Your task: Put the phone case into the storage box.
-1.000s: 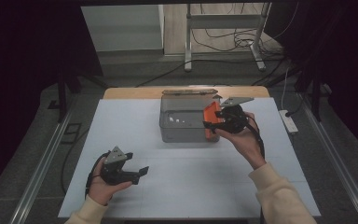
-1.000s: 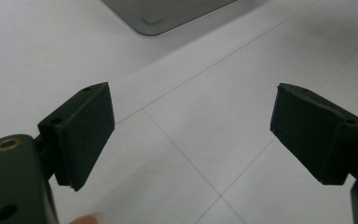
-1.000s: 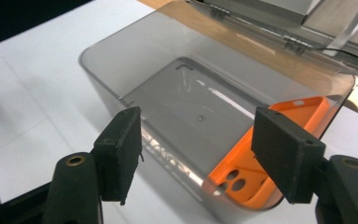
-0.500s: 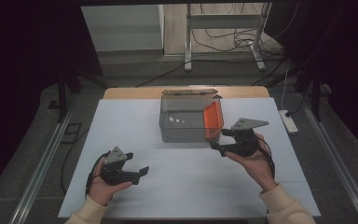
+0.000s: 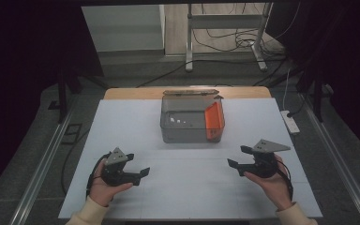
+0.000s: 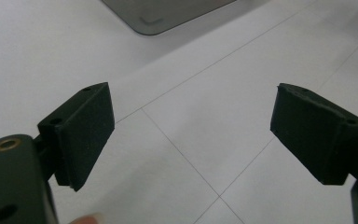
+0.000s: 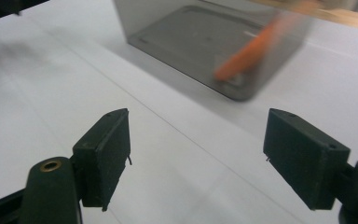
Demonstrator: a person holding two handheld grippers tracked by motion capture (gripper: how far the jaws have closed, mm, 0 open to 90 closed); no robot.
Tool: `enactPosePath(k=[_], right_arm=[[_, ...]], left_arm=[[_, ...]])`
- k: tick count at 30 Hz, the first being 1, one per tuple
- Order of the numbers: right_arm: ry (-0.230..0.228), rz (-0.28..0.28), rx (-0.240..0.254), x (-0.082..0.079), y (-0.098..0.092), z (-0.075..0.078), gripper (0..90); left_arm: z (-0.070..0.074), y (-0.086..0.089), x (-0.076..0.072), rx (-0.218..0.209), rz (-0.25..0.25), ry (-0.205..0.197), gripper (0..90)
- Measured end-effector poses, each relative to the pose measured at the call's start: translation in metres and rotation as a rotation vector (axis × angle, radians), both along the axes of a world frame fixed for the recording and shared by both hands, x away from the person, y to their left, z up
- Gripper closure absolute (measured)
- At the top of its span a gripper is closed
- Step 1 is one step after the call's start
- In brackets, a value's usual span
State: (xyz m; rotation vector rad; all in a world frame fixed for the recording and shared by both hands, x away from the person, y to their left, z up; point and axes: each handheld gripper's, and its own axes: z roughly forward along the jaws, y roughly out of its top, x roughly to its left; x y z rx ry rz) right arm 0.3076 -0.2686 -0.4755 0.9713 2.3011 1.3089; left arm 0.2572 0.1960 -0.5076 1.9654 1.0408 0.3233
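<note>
At the left of the high view, the left gripper (image 5: 138,165) is held low over the white tabletop (image 5: 122,122), near its front edge, by the left hand (image 5: 104,185). Its jaws are pointed toward the middle of the tabletop and are spread wide, with nothing between them; in the left gripper view only the bare white surface is seen between the two black pads (image 6: 85,133), and a grey corner of the box (image 6: 151,18) is seen at the top edge.

At the middle of the tabletop, toward its far edge, a grey see-through box (image 5: 187,123) is stood upright with its lid folded back. An orange piece (image 5: 213,120) is leaned inside it against the right wall, tilted. In the right gripper view the same box (image 7: 186,37) is seen ahead, with the orange piece (image 7: 251,51) blurred inside it.

At the right, the right gripper (image 5: 238,158) is held by the right hand (image 5: 274,185) over the tabletop, well apart from the box and nearer the front edge. Its jaws have just been opening and are stood wide; nothing is held, and only the tabletop is seen between the pads (image 7: 107,151). A grey three-cornered plate (image 5: 268,146) is carried on top of it.
</note>
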Motion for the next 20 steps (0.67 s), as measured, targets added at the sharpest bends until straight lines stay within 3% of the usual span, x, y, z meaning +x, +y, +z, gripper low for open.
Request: enactPosePath(k=[5,15,20], right_arm=[[0.012,-0.028,0.040,-0.002,-0.018,-0.012,24.0],[0.019,-0.015,-0.012,0.000,-0.017,-0.024,23.5],[0.019,-0.015,-0.016,0.001,-0.016,-0.025,23.3]], left_arm=[[-0.002,0.002,0.001,-0.005,0.004,-0.010,13.5],[-0.005,0.004,0.003,-0.006,0.007,-0.008,13.5],[-0.005,0.005,0.003,-0.006,0.011,-0.011,13.5]])
